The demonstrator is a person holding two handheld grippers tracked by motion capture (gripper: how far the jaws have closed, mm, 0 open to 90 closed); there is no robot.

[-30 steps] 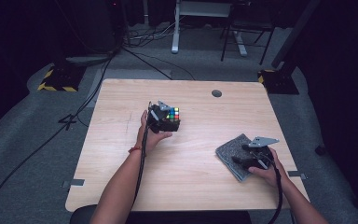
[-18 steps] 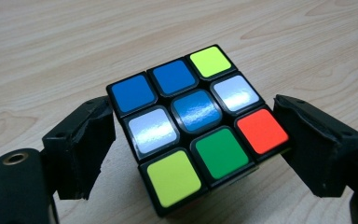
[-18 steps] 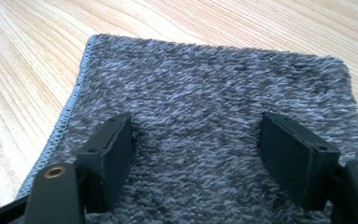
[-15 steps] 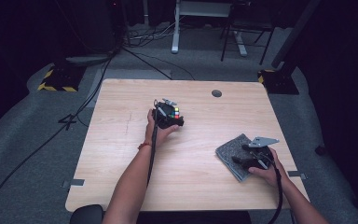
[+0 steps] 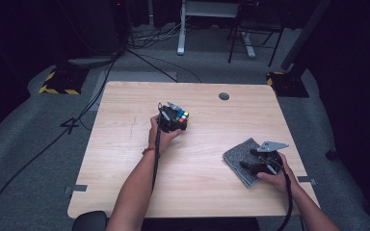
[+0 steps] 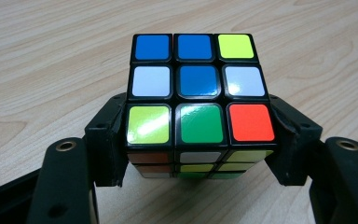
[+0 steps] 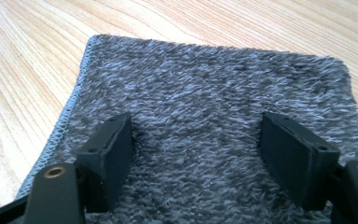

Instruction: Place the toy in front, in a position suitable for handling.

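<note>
Near the middle of the desk [image 5: 125, 192], slightly left and toward the far half: colour cube [image 6: 196, 100], caught between the jaws of the left gripper [image 6: 196, 140], which have just been closing and now press on its two opposite lower flanks. Seated low in the grip, top face with blue, white, yellow, green and orange tiles showing, underside seemingly at or just above the wood. Off to the right and nearer: right gripper [image 7: 196, 154], jaws spread wide and holding nothing, hovering over or resting on the grey fleecy cloth [image 7: 214, 116], which lies flat near the right edge. Likely step in hand: securing the cube for a lift, probably toward the cloth. Best done by keeping the squeeze even across both flanks, square to the layers so none twists under pressure; lifting straight up before any sideways travel; holding the wrist level so the glossy sides cannot slip through the pads. Meanwhile, keeping the right hand quiet, clear of the cloth's middle.
</note>
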